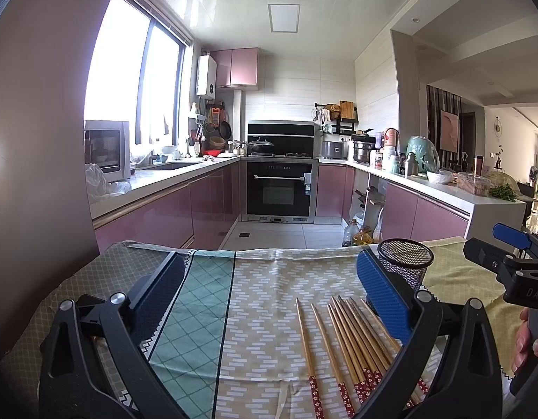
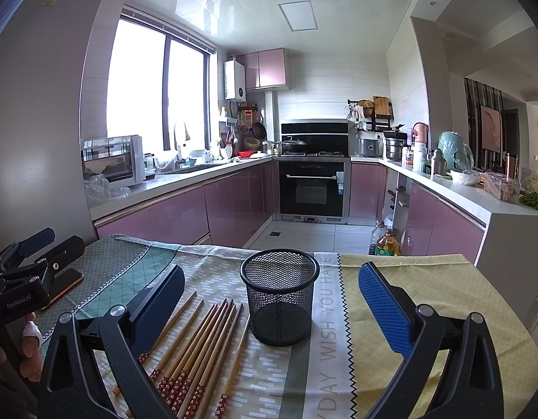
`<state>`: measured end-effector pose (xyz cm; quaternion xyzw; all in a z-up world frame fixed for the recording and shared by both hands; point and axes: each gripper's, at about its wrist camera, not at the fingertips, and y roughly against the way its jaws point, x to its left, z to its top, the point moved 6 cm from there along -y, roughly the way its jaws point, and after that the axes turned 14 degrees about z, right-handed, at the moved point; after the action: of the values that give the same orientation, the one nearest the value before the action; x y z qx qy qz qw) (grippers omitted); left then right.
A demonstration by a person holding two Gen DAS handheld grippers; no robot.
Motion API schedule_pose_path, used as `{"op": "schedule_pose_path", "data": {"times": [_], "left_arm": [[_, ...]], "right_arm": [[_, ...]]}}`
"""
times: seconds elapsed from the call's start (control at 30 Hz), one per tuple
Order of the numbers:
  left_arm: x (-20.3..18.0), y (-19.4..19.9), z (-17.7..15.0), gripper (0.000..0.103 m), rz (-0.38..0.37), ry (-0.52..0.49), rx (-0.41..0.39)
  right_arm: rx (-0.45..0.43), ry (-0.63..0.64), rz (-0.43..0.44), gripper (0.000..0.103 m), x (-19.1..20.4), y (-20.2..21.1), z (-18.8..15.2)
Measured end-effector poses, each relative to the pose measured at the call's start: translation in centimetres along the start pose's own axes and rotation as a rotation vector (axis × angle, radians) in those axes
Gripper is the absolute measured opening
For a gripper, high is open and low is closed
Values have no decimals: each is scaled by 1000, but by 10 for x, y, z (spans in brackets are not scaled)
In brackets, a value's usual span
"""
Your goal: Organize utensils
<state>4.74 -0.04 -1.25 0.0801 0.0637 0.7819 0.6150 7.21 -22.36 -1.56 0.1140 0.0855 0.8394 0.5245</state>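
Several wooden chopsticks [image 1: 349, 345] with red patterned ends lie side by side on the patterned tablecloth [image 1: 262, 307]. A black mesh cup [image 2: 280, 296] stands upright and empty just right of them. My left gripper [image 1: 270, 279] hovers open above the cloth, its right finger over the chopsticks [image 2: 199, 345]. My right gripper [image 2: 270, 289] is open too, with the mesh cup [image 1: 405, 262] between its spread fingers and the chopsticks under its left finger. Each gripper shows at the edge of the other's view, held by a hand [image 1: 529, 342].
A phone [image 2: 61, 288] lies on the cloth [image 2: 401, 307] at the left. Beyond the table's far edge is a kitchen floor with oil bottles [image 2: 384, 241], pink cabinets and an oven [image 2: 312, 188]. A wall rises close on the left.
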Motion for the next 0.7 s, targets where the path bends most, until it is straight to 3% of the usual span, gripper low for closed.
{"op": "schedule_pose_path", "data": {"times": [0.7], "left_arm": [[-2,-1,-4,97,-9,3,20]], "right_arm": [[3,-9,4,97,-5,-1,-1]]}}
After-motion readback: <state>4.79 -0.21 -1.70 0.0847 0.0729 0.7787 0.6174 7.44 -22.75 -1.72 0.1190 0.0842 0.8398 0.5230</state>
